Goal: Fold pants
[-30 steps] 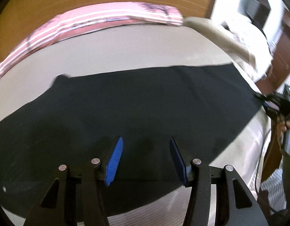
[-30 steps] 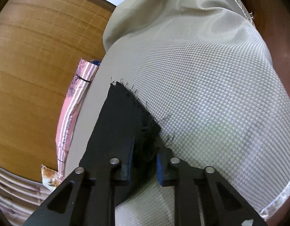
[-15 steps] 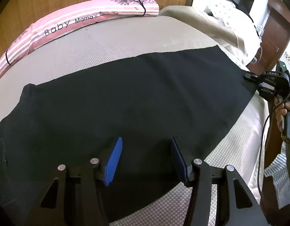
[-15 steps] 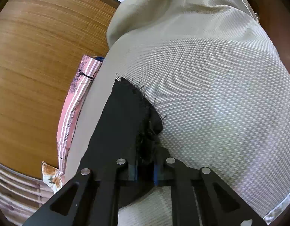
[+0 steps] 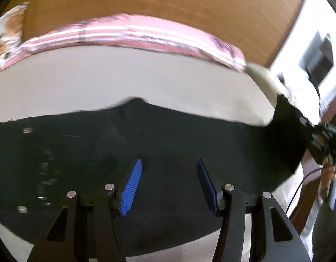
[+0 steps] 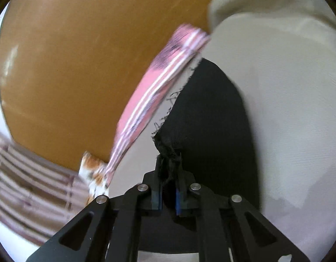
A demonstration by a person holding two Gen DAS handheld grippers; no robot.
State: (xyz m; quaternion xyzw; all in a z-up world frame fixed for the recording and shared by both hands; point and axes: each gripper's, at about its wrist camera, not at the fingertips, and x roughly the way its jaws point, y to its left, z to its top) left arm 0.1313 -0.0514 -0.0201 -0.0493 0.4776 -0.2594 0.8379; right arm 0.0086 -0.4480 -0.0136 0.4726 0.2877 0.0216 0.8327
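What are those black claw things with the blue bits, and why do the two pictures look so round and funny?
They are grabbing tools. A person holds one in each hand, and a small round-eyed camera rides on each, looking along its fingers. One picture comes from the left hand-held gripper: its blue pads stand apart over black pants spread on a beige bed, holding nothing. The other comes from the right hand-held gripper, pinching the pants' frayed end. A pink striped pillow lies behind.
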